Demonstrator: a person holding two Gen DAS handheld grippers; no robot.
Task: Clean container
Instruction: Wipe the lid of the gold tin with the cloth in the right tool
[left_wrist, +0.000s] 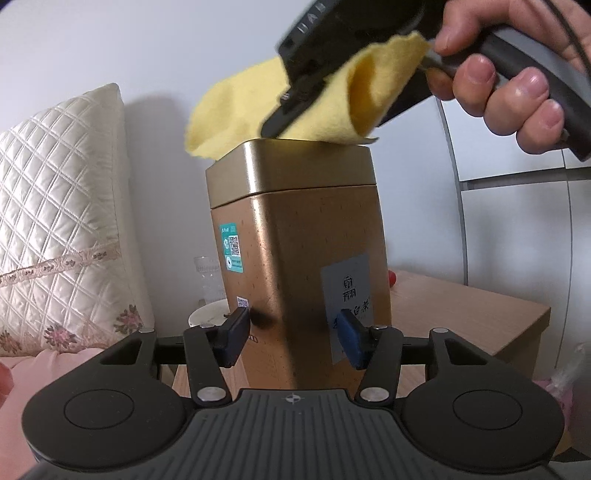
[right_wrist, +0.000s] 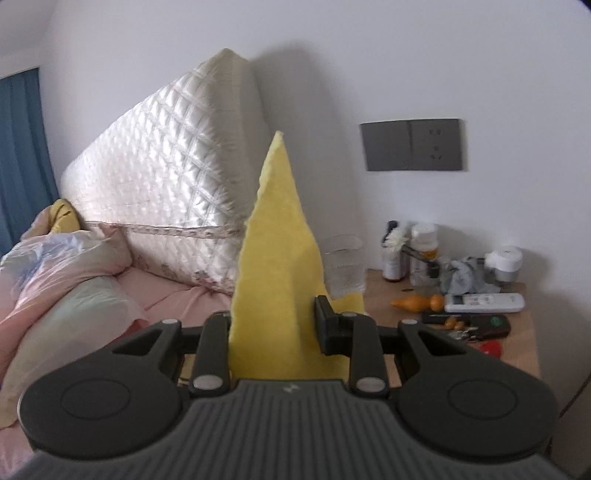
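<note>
Gold tin (left_wrist: 295, 236) is clamped in your left gripper (left_wrist: 293, 338), your right gripper (right_wrist: 273, 325) pinching yellow cloth (right_wrist: 275, 266) onto its lid (left_wrist: 291, 166).

On my left wrist feed, the gold tin (left_wrist: 295, 258) carried a grey label (left_wrist: 345, 291) with a round emblem, two characters I couldn't make out, and "白茶" partly hidden behind the gripper pad. A teal sticker (left_wrist: 232, 248) held a QR code; its small print was too fine to read.
</note>
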